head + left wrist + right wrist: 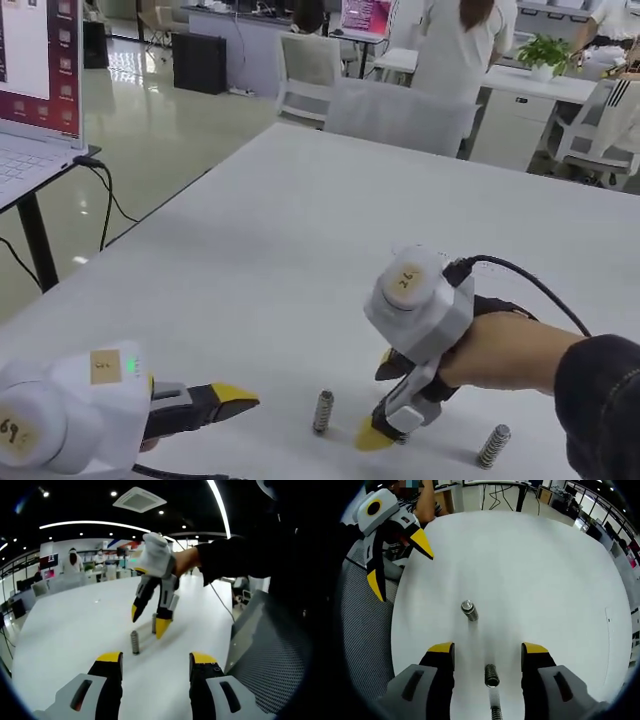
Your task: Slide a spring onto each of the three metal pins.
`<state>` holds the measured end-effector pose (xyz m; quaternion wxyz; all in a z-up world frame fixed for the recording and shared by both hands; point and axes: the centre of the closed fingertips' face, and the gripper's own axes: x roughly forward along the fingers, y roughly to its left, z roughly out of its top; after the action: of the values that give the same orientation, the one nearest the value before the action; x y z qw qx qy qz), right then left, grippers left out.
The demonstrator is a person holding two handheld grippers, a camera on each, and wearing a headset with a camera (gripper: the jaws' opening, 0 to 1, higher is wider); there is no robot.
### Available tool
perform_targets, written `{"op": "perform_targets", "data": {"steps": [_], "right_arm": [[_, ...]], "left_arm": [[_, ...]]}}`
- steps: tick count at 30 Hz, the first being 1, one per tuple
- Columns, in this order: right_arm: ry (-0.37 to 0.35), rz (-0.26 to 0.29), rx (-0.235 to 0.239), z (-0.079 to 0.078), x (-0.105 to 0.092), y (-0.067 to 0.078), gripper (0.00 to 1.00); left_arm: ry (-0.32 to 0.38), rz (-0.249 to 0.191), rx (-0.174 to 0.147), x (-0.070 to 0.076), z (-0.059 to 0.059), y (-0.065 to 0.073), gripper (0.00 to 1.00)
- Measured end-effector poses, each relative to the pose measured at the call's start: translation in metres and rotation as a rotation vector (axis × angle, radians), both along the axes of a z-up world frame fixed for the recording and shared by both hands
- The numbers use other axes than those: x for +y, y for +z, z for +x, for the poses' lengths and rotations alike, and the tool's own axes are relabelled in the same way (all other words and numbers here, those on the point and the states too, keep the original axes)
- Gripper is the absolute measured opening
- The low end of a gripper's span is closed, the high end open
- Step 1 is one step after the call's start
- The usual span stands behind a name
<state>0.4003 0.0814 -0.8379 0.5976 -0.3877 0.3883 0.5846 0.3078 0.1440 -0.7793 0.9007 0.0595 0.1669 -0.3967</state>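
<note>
Three small metal springs stand upright on the white table (pixel 300 250). One spring (pixel 323 410) stands between the two grippers, also seen as the spring (pixel 135 642) and the spring (pixel 469 611). A second spring (pixel 491 675) stands between the jaws of my right gripper (pixel 488 647), which is open and not touching it. A third spring (pixel 493 445) stands to the right of the right gripper (pixel 382 398). My left gripper (pixel 156 657) is open and holds nothing; it points at the springs from the left (pixel 232 402). No bare pins can be made out.
A laptop (pixel 35 90) sits on a side table at the left. Office chairs (pixel 400 115), desks and a standing person (pixel 455 50) are beyond the table's far edge. A mesh chair back (pixel 270 655) is close on the right of the left gripper view.
</note>
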Motion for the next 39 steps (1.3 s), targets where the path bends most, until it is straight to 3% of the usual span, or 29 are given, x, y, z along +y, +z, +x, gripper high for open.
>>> {"op": "perform_targets", "data": {"steps": [5,28,39], "right_arm": [[-0.046,0.05,0.008,0.004,-0.008,0.003,0.56],[-0.185,0.195,-0.047,0.014,-0.048,0.019,0.72],[-0.258,0.25,-0.07,0.016,-0.073,0.025,0.75]], "left_arm": [[0.001,0.002,0.004,0.001,0.001,0.0,0.48],[-0.013,0.019,0.017,-0.001,0.007,-0.001,0.49],[-0.013,0.021,0.016,-0.002,0.011,-0.001,0.49]]}}
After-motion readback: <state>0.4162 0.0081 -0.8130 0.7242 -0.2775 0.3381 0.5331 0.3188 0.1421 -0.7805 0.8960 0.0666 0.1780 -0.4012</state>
